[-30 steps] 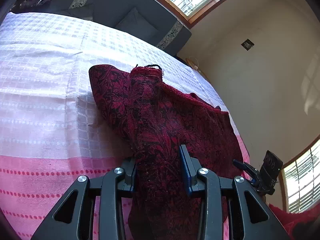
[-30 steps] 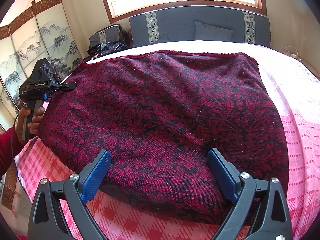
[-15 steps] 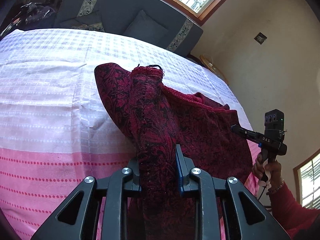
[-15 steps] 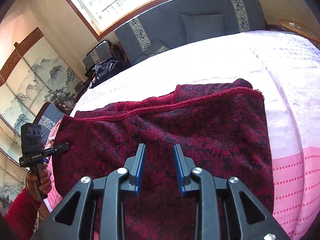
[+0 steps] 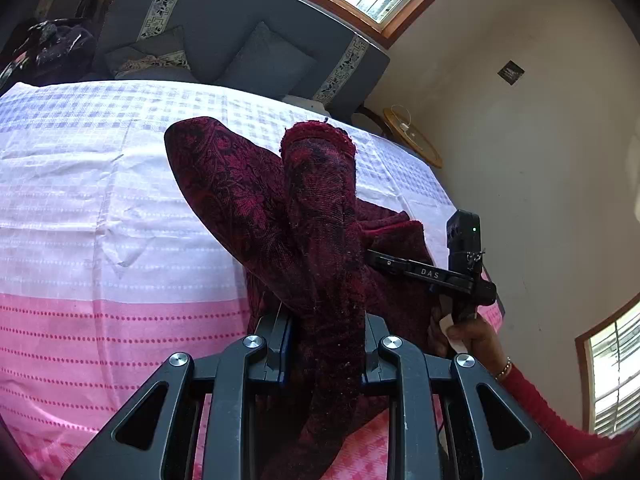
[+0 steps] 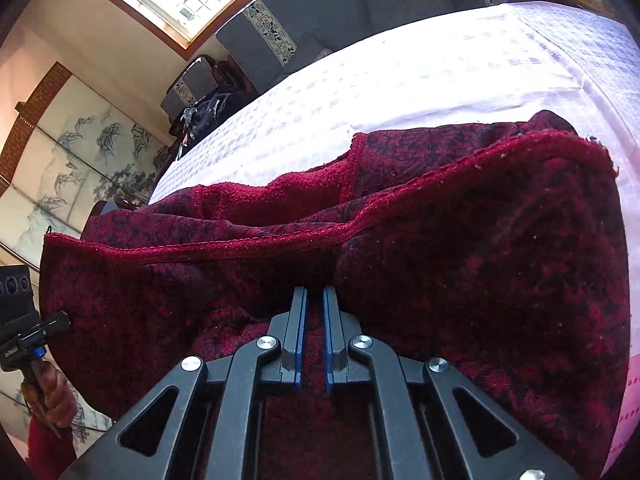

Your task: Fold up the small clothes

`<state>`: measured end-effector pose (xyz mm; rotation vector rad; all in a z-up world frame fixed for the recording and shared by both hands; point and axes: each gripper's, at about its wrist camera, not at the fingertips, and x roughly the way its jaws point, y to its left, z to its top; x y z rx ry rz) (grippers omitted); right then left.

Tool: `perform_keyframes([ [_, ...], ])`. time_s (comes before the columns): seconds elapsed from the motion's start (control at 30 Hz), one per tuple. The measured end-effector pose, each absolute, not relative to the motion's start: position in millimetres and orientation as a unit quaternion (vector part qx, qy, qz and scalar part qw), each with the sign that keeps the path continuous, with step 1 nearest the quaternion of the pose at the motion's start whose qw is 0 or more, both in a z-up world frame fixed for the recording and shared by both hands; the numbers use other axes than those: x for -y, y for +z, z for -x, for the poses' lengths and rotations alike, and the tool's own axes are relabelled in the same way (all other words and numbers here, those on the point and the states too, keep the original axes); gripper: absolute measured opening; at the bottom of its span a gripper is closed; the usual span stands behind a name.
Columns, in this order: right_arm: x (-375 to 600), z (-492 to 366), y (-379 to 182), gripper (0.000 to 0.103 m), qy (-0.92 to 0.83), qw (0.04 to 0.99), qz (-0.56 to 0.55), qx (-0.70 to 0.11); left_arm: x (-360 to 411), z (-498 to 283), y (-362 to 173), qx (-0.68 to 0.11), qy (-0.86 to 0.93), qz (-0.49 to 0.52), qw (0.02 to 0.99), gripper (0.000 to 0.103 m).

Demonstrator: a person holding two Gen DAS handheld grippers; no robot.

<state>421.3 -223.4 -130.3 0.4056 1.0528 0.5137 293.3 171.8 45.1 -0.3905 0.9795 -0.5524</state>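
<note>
The left claw [image 5: 325, 344] is closed on a thick bunched roll of the dark red patterned cloth [image 5: 256, 200]; its pads press the roll from both sides. The right claw [image 6: 315, 336] has just been closing, and its blue pads now stand almost together, with a thin layer of the same cloth pinched between them.

In the left wrist view the held roll runs from the claw straight away toward the far side of the bed, lifted above the bedspread [image 5: 100, 220], and its end has a plain red fluffy inside. A second flap of the cloth goes off to the left beside it. In the right wrist view the cloth is stretched sideways (its long axis goes across the picture), with a red hemmed edge folded over toward the claw.

The cloth lies on the bed, over the white and pink checked bedspread. Behind the bed is a grey sofa [image 5: 256, 20].
</note>
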Motion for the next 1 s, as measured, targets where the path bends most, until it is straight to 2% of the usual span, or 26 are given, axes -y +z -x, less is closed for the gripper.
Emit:
perform_keyframes([
  [0.07,234,-415,-128,0.006,0.243,0.814,-0.225,-0.478,-150,-296,60,-0.463,-0.265,0.179,0.827,0.024],
  [0.13,248,-401,-120,0.016,0.246,0.82,-0.258,-0.448,-128,-302,68,-0.47,-0.27,0.188,0.819,0.024],
  [0.3,275,-355,-100,0.016,0.29,0.82,-0.302,-0.391,-53,-314,78,-0.498,-0.28,0.214,0.793,0.024],
  [0.47,312,-321,-91,0.02,0.308,0.812,-0.342,-0.359,27,-320,69,-0.512,-0.298,0.241,0.769,0.024],
  [0.53,333,-316,-94,0.028,0.303,0.81,-0.359,-0.351,57,-324,60,-0.512,-0.314,0.249,0.76,0.024],
  [0.7,380,-308,-109,0.029,0.283,0.801,-0.389,-0.357,118,-338,25,-0.514,-0.39,0.29,0.707,0.022],
  [0.77,395,-304,-118,0.029,0.285,0.792,-0.398,-0.365,129,-335,19,-0.511,-0.415,0.32,0.681,0.022],
  [0.87,415,-294,-128,0.032,0.294,0.774,-0.432,-0.358,131,-320,36,-0.479,-0.438,0.293,0.701,0.022],
  [1.0,435,-285,-121,0.043,0.285,0.778,-0.451,-0.331,93,-291,54,-0.422,-0.399,0.242,0.777,0.031],
])
